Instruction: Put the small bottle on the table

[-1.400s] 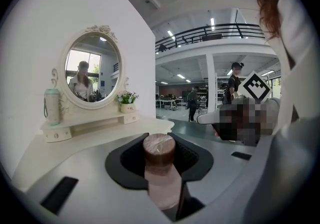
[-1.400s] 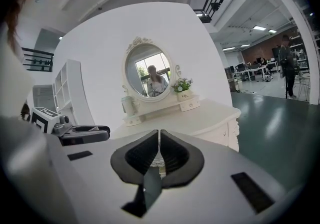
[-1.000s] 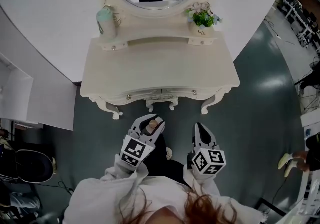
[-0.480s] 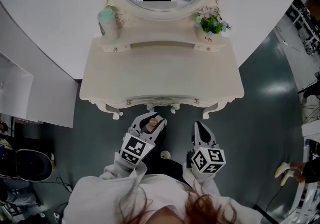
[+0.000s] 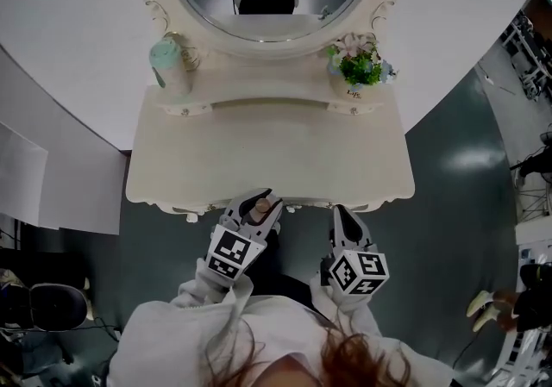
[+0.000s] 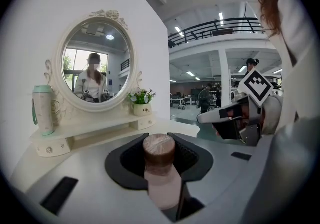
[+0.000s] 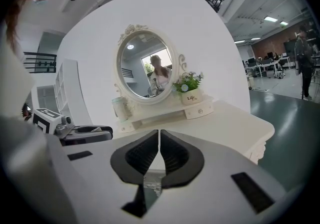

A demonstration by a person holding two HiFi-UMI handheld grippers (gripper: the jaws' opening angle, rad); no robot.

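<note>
Item: small bottle (image 6: 159, 154), brown-capped, upright, clenched in my left gripper (image 5: 256, 208), at the near edge of the table (image 5: 267, 148), off its surface. Right gripper (image 7: 159, 140): jaws together, empty. Outstanding, I judge: setting down, release.

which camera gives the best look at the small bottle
The left gripper view: the small bottle fills the foreground, brown cap and pale body clamped between the jaws of the left gripper. The head view shows only its cap from above, tiny. The right gripper view does not show it.
</note>
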